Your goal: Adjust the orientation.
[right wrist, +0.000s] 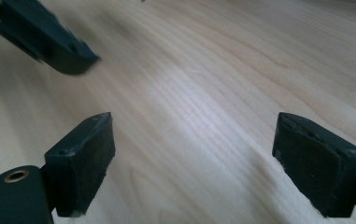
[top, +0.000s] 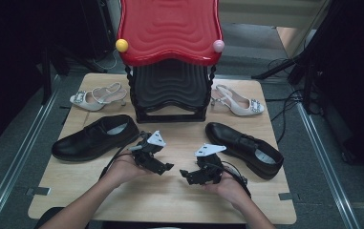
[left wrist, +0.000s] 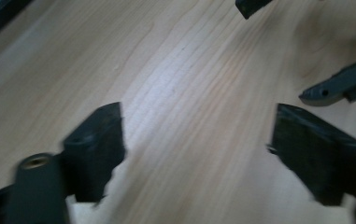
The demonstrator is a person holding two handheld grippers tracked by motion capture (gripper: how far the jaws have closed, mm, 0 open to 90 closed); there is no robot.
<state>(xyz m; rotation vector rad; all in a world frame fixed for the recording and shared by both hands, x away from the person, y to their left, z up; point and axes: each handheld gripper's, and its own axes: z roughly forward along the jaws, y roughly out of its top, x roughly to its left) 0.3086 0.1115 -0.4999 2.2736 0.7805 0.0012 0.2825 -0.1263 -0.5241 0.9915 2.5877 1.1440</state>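
Observation:
Two black leather shoes lie on the wooden table (top: 170,200): one (top: 95,137) at the left, one (top: 244,148) at the right. Two white slingback heels rest farther back, one (top: 98,97) at the left and one (top: 237,101) at the right. Between them stands a red-topped black shoe rack (top: 170,62). My left gripper (top: 166,168) and right gripper (top: 185,175) are held low over the table's front middle, tips pointing toward each other. Both are open with nothing between the jaws. In the left gripper view my gripper (left wrist: 196,149) looks onto bare wood; so does my right gripper (right wrist: 192,158) in its own view.
The rack has a yellow ball (top: 122,45) and a pink ball (top: 218,46) at its top corners. Metal rails run along the floor on both sides of the table. Cables lie on the floor at the right. Bare wood lies between the two black shoes.

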